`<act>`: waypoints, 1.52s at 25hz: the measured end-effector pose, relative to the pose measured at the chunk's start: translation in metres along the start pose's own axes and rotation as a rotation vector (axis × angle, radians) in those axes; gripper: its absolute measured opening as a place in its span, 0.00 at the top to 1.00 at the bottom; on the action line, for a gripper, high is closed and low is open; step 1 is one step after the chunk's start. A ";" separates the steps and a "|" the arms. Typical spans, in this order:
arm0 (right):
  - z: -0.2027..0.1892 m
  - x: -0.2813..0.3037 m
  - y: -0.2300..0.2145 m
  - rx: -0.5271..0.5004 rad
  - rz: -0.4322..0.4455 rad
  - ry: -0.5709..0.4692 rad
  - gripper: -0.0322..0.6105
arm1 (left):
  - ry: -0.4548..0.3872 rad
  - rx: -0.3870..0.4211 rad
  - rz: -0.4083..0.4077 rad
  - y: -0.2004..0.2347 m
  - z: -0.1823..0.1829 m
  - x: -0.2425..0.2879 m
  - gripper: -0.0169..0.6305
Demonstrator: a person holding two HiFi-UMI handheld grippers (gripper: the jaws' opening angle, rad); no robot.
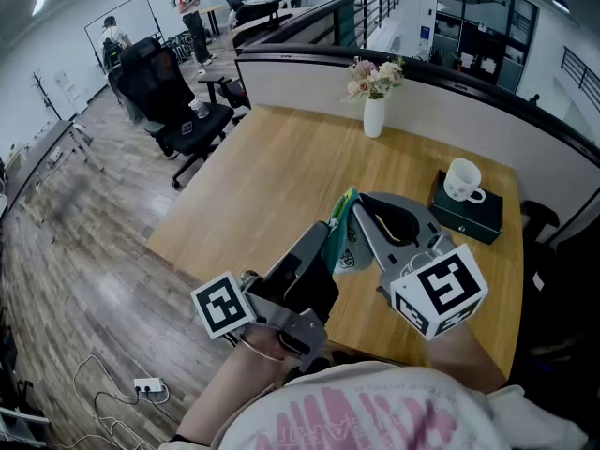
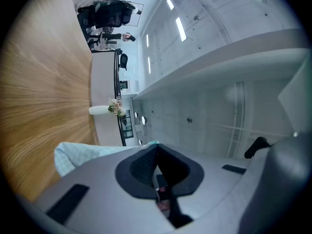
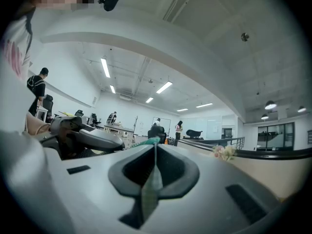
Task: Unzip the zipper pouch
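**Both tools pinch the pouch above the desk**

In the head view the zipper pouch [image 1: 347,249] hangs in the lower middle of the frame, lifted clear of the wooden desk [image 1: 281,172] and caught between the two tools. The cloth is teal-green along the top and pale with some print lower down.

The left tool [image 1: 324,240] reaches up from the lower left, its marker cube [image 1: 223,306] toward the bottom left. In the left gripper view the jaws of this tool [image 2: 157,147] are pressed together at the tips on the pouch, whose teal cloth [image 2: 73,152] spreads out to the left of the jaws. A small dark piece sits in the hollow behind the tips; what it is cannot be made out.

The right tool [image 1: 362,208] comes in from the lower right. In the right gripper view its jaws [image 3: 155,147] are closed on a thin green strip of the pouch [image 3: 151,184], seen edge-on.

On the desk's far edge, upper centre, stands a white vase [image 1: 374,116] of flowers. At the right a white mug [image 1: 462,180] rests on a dark box [image 1: 472,217]. A black office chair [image 1: 173,101] stands on the floor at upper left.
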State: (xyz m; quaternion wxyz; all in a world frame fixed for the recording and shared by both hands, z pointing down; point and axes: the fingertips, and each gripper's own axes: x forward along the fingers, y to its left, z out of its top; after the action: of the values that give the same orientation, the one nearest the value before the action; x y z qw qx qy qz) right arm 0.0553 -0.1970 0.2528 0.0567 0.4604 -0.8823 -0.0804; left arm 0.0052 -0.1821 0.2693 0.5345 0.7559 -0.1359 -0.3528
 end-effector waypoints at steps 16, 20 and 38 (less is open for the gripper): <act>-0.011 0.001 -0.019 0.080 -0.090 0.045 0.93 | 0.006 -0.013 0.024 0.006 -0.002 -0.005 0.97; -0.011 -0.001 -0.022 0.101 -0.098 0.046 0.93 | 0.005 -0.013 0.024 0.005 -0.003 -0.006 0.97; -0.016 -0.009 -0.044 0.159 -0.175 0.039 0.93 | 0.032 -0.011 0.024 0.007 -0.009 -0.005 0.97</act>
State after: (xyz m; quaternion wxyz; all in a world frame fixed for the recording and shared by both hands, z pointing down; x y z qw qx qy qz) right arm 0.0986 -0.2156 0.2599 0.0299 0.5400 -0.8411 -0.0056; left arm 0.0087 -0.1756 0.2788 0.5449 0.7568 -0.1347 -0.3349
